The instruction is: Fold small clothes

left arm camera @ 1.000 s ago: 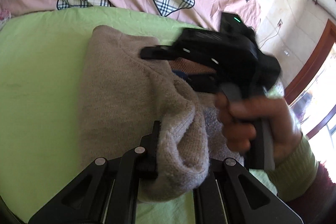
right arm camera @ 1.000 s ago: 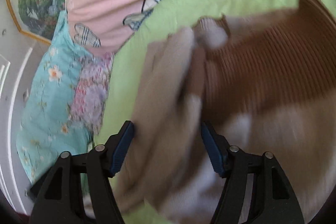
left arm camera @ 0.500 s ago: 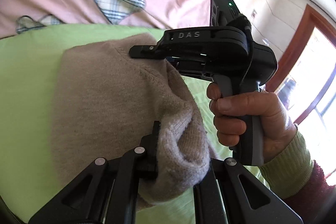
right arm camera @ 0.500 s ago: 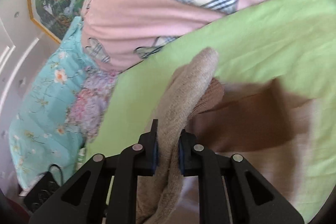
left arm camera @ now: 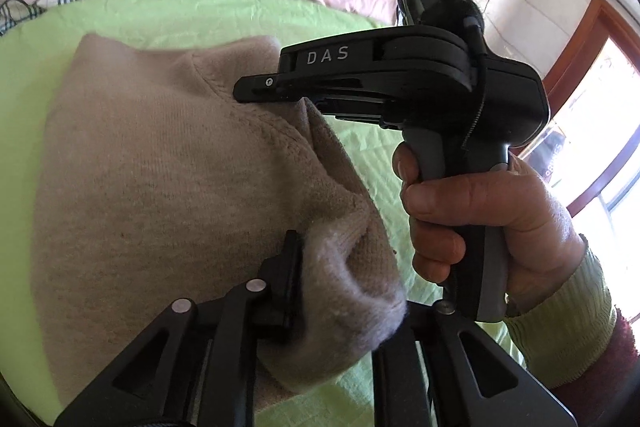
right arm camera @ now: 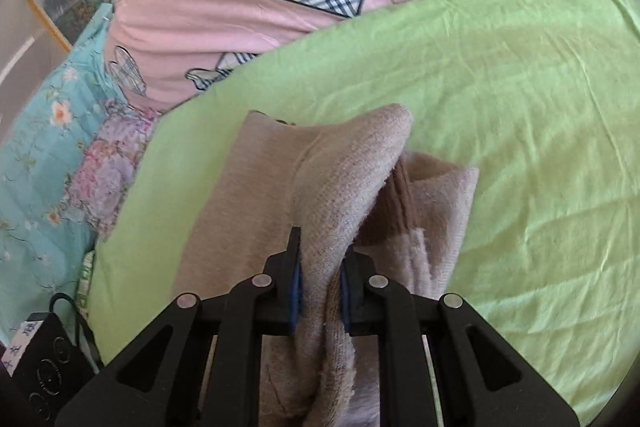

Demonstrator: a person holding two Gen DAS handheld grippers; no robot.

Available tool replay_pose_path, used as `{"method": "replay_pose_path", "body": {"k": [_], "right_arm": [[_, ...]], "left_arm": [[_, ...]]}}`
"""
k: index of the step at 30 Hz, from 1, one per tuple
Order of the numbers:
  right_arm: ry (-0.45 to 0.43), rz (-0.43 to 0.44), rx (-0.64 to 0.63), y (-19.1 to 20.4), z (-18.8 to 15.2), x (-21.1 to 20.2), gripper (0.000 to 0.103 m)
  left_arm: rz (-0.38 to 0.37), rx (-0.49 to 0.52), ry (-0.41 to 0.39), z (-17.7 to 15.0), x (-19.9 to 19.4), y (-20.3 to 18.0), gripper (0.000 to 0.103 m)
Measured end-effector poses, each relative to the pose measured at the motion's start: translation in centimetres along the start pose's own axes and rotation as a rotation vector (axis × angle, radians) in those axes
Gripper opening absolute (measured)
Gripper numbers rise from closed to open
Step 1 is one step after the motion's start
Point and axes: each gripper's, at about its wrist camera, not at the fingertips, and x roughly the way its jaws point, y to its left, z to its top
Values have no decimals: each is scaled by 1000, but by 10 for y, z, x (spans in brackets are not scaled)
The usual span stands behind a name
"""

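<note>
"DAS" in white capitals on the side of the right gripper (left arm camera: 276, 95) body, just behind its fingers, seen from the left wrist. Small black box (right arm camera: 44, 367) left of the right fingers carries a white label with handwritten characters, too small to read. Nothing else legible.

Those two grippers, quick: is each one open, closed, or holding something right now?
Left gripper: opening, beige sweater still bunched between its fingers.
Right gripper: closed on a fold of the sweater.
</note>
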Motion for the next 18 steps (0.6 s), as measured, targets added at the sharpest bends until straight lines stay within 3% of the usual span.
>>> {"method": "replay_pose_path", "body": {"k": [2,4,6,10,12,14,17,18], "right_arm": [[2,-11,25,-8,-7,2,16],[-14,-8,36,-11,-13,-1,17],[-30,-18,46,-10,-16,-7,20],[-57,-45,71,-9,-22,-25,26],[-61,-62,84,-7,-27,-32,38],[-74,-63,96,-5,-35,-39,62],[-84,-59,105,-1,-46,-47,71],[-82,-56,111,-1,-49,-48,71]], "left_arm": [[-25,13,8,-4,-1,-1,23],[-64,32,31,-8,-5,-2,46],[-94,47,46,-13,-12,-3,54],[-107,70,45,-23,-38,5,55],[-107,56,39,-24,-50,16,59],[-91,35,26,-27,-63,25,60],[-64,-17,-9,-25,-85,51,63],[-55,-36,-21,-22,-90,60,69]]}}
